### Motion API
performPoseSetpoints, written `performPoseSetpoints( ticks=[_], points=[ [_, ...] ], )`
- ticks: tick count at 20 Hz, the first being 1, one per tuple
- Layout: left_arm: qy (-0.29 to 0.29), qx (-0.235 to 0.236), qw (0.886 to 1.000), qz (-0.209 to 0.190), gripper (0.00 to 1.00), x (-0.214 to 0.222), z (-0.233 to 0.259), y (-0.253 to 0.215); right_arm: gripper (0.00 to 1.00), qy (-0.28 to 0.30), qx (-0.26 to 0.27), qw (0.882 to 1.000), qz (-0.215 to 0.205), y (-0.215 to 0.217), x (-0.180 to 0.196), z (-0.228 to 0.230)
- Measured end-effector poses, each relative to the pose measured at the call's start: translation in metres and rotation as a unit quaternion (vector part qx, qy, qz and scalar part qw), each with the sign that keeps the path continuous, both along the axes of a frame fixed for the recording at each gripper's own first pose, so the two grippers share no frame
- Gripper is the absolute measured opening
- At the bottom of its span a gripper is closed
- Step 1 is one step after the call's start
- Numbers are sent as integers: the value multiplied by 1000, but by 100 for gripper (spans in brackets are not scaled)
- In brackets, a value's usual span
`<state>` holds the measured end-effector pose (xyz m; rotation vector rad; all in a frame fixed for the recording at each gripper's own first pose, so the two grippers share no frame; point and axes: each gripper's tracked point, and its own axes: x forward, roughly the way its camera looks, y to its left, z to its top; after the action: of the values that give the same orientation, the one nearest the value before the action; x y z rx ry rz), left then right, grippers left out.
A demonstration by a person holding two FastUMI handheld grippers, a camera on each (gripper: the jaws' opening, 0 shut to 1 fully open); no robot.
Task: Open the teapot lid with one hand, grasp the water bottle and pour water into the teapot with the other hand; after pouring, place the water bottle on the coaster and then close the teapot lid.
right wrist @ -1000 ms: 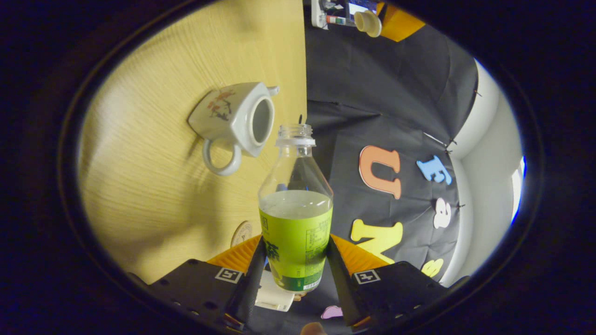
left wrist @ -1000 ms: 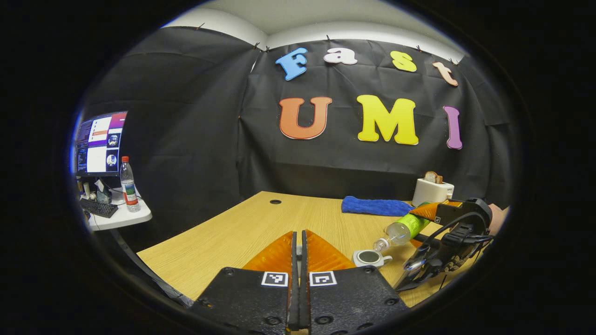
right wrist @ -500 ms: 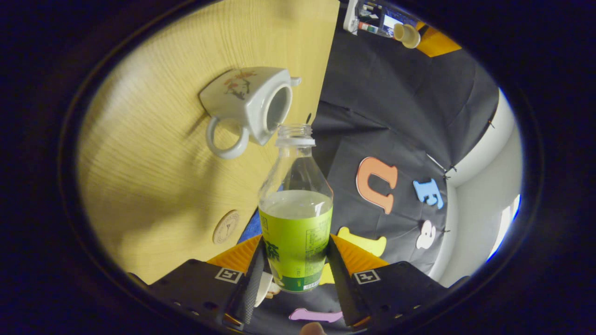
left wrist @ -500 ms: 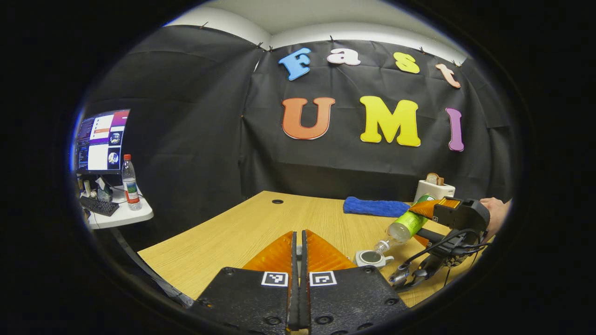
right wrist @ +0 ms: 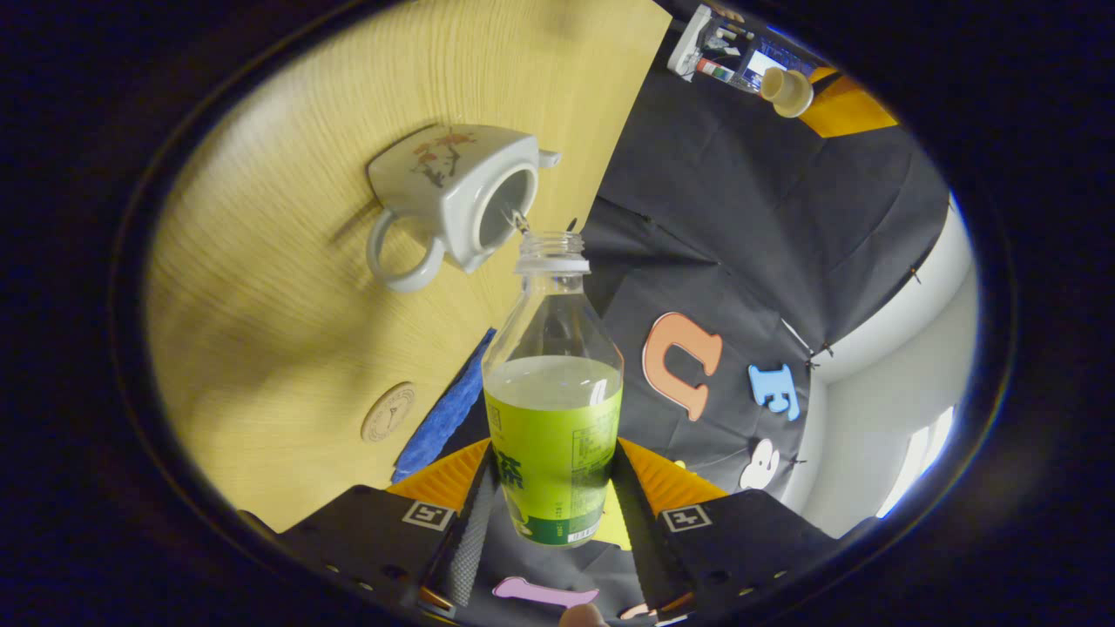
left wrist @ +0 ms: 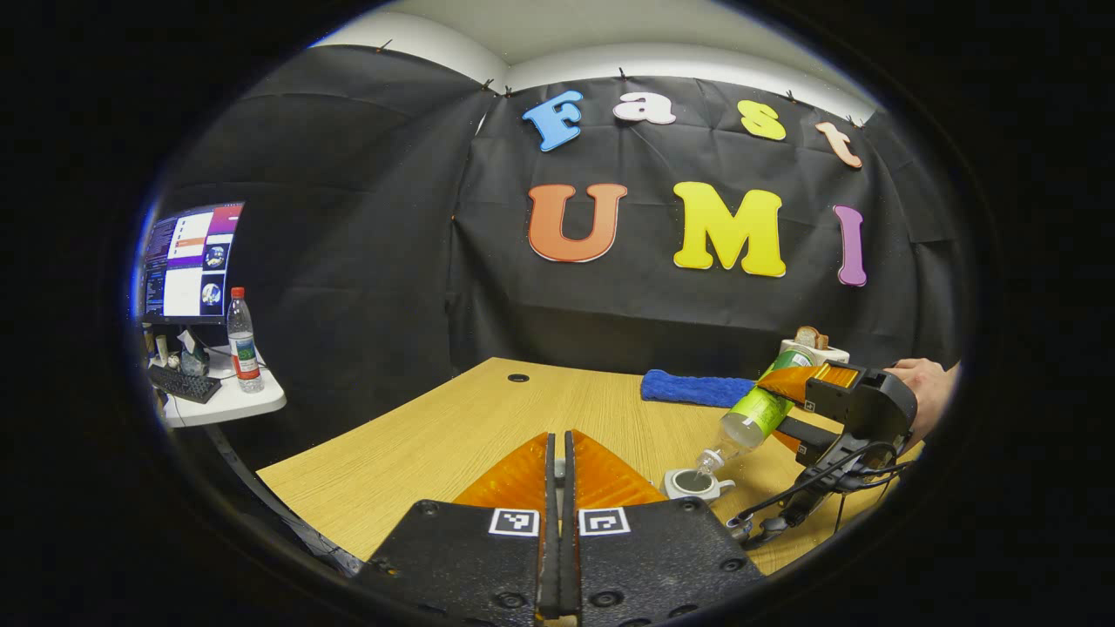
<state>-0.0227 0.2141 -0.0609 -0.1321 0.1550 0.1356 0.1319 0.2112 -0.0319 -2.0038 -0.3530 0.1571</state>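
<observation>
Midway, the right tongs [right wrist: 552,488] grip the tipped water bottle [right wrist: 552,409] over the lidless teapot [right wrist: 453,205]; the left tongs [left wrist: 559,470] look pinched together, coaster [right wrist: 388,412] and lid still waiting.

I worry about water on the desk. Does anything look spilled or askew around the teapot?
No spill shows. The water bottle, tilted in the right gripper, has its mouth at the open teapot, where a thin stream appears. The table looks dry; the coaster lies flat nearby.
</observation>
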Motion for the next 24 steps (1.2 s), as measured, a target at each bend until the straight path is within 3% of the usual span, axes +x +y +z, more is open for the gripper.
performPoseSetpoints(
  ticks=[12,24],
  points=[
    [-1,0,1000,-2,2,-1,0,1,72,-24,-45,999,5,4,-2,9],
    [-1,0,1000,-3,2,-1,1,2,71,-27,-33,999,18,12,-3,11]
  ],
)
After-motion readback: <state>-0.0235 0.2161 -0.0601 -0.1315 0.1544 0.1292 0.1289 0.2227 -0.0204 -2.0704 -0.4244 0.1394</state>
